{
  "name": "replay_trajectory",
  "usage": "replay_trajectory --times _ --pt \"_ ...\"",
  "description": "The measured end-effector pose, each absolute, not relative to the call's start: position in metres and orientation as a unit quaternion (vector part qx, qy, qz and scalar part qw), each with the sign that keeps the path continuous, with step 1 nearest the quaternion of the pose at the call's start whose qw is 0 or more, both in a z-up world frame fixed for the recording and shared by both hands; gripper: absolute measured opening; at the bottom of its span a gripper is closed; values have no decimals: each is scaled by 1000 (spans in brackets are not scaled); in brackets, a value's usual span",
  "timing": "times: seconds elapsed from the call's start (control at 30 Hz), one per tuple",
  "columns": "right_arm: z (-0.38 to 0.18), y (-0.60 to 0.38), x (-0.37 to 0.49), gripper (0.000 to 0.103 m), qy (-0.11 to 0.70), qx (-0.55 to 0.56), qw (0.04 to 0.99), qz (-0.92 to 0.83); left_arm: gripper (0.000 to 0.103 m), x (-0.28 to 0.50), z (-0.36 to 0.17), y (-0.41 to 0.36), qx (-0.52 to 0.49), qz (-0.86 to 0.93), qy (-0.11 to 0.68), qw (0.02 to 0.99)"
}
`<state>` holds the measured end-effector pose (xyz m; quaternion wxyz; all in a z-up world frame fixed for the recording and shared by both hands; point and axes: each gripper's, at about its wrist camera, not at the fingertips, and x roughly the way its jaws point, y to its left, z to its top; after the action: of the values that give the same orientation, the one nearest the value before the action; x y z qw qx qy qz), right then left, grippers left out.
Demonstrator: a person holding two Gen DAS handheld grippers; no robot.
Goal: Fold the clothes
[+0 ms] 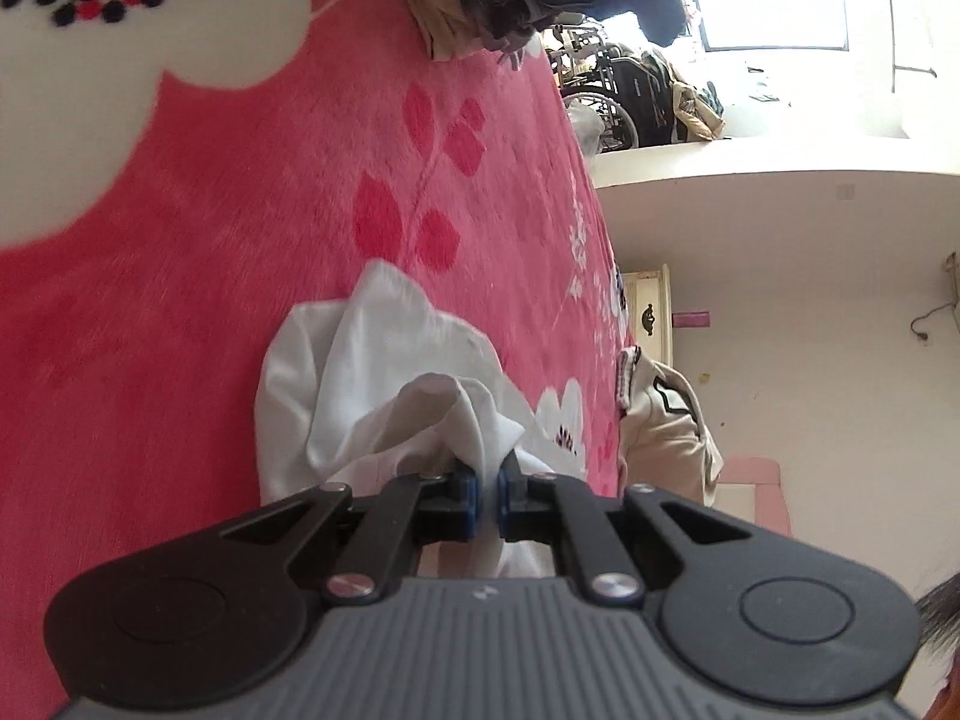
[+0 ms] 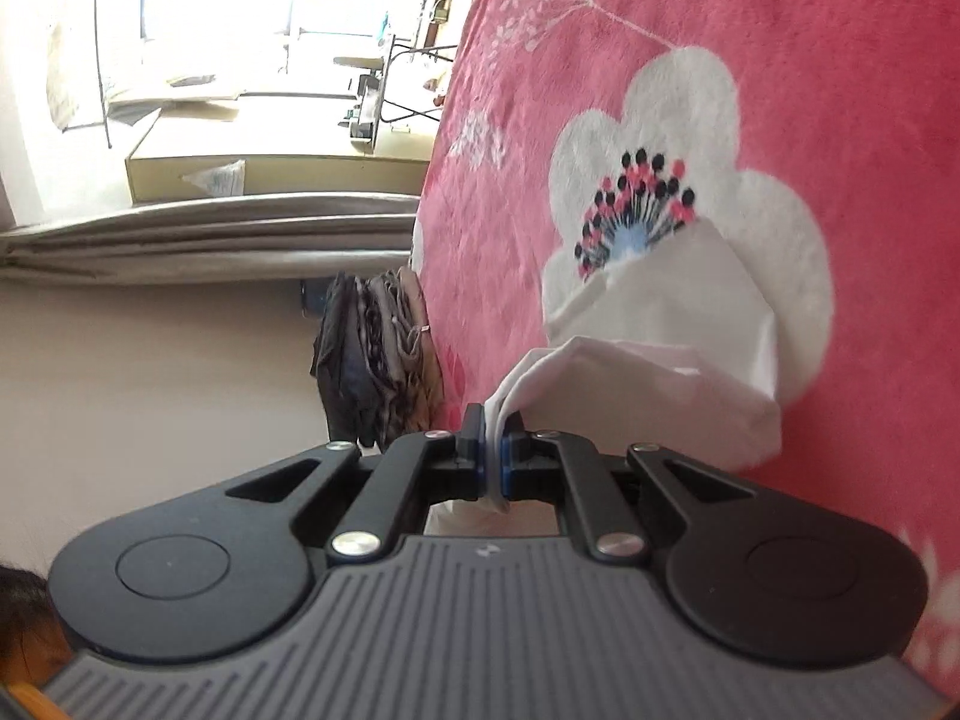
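The blanket (image 1: 210,210) is bright pink with big white flowers dotted black and red. The garment (image 1: 372,372) is plain white.

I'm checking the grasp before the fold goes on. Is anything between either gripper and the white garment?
Nothing visible. The left gripper and the right gripper are each shut directly on a bunched edge of the white garment. The rest of it lies on bare pink floral blanket, apart from the clothes pile.

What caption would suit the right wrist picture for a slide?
Right gripper shut on a bunched white garment, over a pink blanket with white flowers.
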<state>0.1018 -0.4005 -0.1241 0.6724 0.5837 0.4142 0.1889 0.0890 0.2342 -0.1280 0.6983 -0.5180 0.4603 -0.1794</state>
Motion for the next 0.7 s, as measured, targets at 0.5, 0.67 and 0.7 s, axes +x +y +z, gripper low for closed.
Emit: replay_trajectory --times 0.5,0.67,0.7 --pt "-179 -418 121 47 321 691 628 160 54 106 -152 261 -602 -159 365 692" --pt "-131 -411 103 46 267 616 718 185 54 97 -95 243 -490 -170 320 793" --pt "-117 -403 101 46 274 575 748 188 55 97 -82 230 -452 -183 318 813"
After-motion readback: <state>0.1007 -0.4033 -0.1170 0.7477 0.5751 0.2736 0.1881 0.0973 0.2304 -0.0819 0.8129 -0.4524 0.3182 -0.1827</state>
